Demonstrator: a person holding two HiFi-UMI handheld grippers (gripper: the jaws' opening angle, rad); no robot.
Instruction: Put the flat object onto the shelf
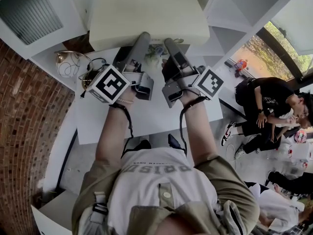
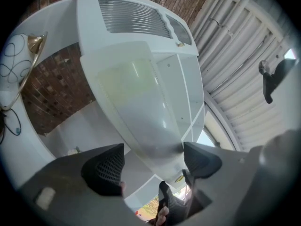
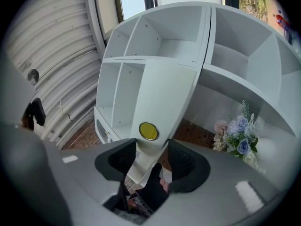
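The flat object is a thick cream-white panel, raised over the far side of the white desk. Both grippers reach up to its near edge. In the right gripper view the panel carries a round yellow sticker, and its lower end sits between both pads of my right gripper, which is shut on it. In the left gripper view the panel's corner lies between the wide jaws of my left gripper. It touches the right pad, with a gap at the left pad. The white shelf unit stands behind.
Artificial flowers stand in a shelf compartment at the right. A white globe lamp with gold trim and cables sit on the desk's left end. A brick wall runs along the left. People sit on the floor at the right.
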